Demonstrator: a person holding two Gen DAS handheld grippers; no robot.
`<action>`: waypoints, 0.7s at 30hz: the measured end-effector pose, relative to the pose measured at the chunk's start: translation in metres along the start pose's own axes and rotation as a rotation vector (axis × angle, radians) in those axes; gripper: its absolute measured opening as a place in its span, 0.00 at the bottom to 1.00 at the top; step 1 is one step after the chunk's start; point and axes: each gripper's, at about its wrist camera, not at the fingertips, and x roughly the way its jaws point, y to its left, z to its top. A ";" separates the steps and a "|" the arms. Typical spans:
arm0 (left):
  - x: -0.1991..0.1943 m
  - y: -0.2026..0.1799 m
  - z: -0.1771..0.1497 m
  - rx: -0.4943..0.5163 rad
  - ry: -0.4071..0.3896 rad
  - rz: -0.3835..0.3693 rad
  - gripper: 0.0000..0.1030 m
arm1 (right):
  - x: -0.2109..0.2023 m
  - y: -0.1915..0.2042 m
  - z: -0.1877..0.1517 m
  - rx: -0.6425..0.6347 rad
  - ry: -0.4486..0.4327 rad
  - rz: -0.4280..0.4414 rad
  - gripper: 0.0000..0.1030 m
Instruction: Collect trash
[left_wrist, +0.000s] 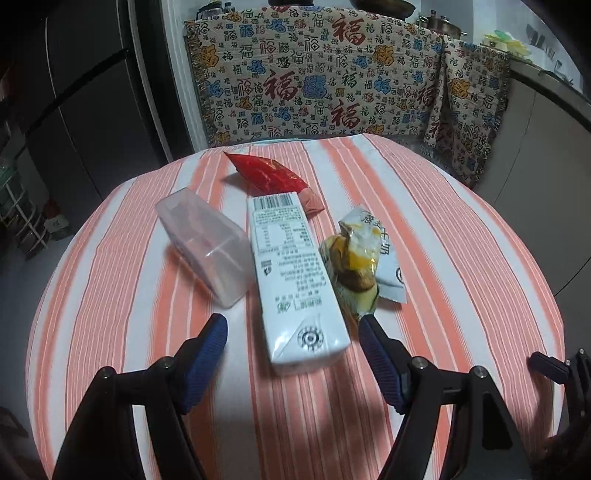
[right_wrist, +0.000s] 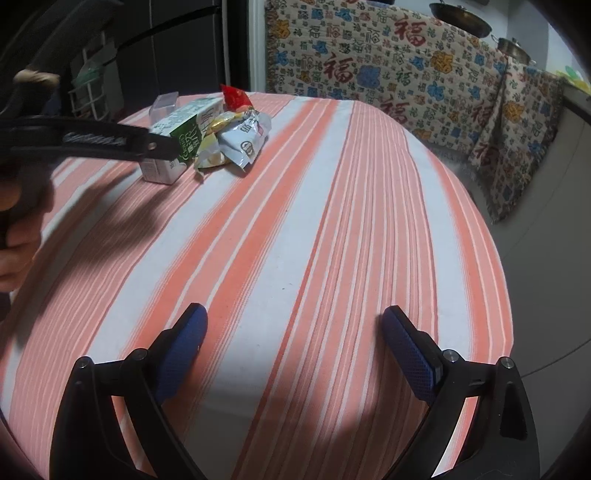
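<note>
A white milk carton (left_wrist: 291, 280) lies on the striped table, its near end between the fingers of my open left gripper (left_wrist: 291, 323), untouched. A clear plastic box (left_wrist: 203, 247) lies to its left, a red wrapper (left_wrist: 269, 175) behind it, and a crumpled yellow and white wrapper (left_wrist: 360, 260) to its right. In the right wrist view the same pile sits at the far left: carton (right_wrist: 181, 144), wrapper (right_wrist: 236, 140), red wrapper (right_wrist: 236, 98). My right gripper (right_wrist: 293, 314) is open and empty over bare tablecloth, far from the pile.
The round table has an orange and white striped cloth (right_wrist: 332, 221). A sofa under a patterned throw (left_wrist: 332, 74) stands behind it. A dark fridge (left_wrist: 74, 92) is at the left. My right gripper's finger shows at the right edge of the left wrist view (left_wrist: 550, 365).
</note>
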 end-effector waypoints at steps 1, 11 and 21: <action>-0.001 0.000 -0.002 0.008 -0.012 0.007 0.48 | -0.001 0.000 0.000 0.001 0.000 0.002 0.94; -0.078 0.016 -0.079 -0.046 -0.006 -0.126 0.38 | 0.000 -0.002 -0.001 0.006 0.009 0.022 0.96; -0.100 0.096 -0.140 -0.374 0.079 -0.392 0.49 | -0.002 -0.001 -0.001 0.003 0.006 0.017 0.96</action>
